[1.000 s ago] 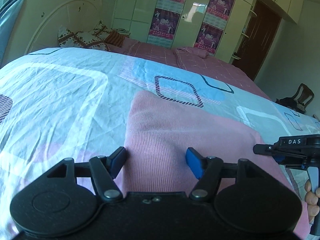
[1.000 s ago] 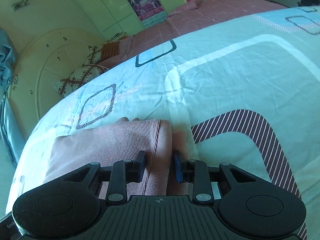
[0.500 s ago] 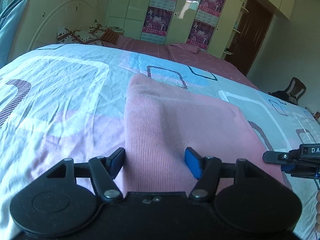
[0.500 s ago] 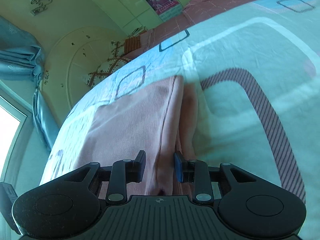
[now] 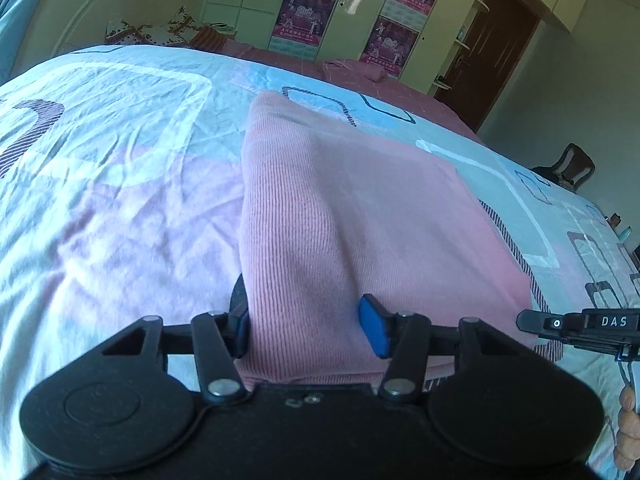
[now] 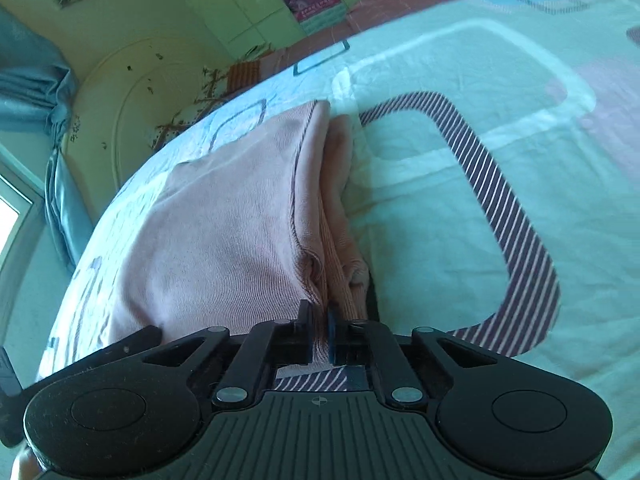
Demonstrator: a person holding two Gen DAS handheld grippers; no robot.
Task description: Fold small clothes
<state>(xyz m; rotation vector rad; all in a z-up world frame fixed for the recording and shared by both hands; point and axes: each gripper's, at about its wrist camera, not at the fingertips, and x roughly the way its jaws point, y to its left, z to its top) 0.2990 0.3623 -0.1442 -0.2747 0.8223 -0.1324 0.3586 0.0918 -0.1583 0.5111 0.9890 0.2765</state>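
Observation:
A pink ribbed garment [image 5: 360, 216] lies flat on the bed, folded into a long panel. My left gripper [image 5: 308, 330] straddles its near left corner. The jaws are closing with cloth between them; the left finger is half hidden by the cloth edge, and the blue right pad [image 5: 374, 334] rests on top of the fabric. In the right wrist view the same garment [image 6: 224, 232] shows layered edges along its right side. My right gripper [image 6: 320, 336] is shut, pinching that near right edge. The right gripper's body [image 5: 592, 326] shows at the left view's right edge.
The bedsheet [image 6: 460, 200] has pale blue, white and striped square patterns and is wrinkled on the left. Pillows [image 5: 148, 32] and a headboard lie beyond, then a wardrobe with posters [image 5: 304, 16] and a brown door [image 5: 492, 60]. A person's hand [image 5: 628, 432] holds the right gripper.
Both grippers drew back along the garment to its near end, so more pink cloth stretches ahead. The right jaws shut on the edge. The left jaws narrowed around the corner.

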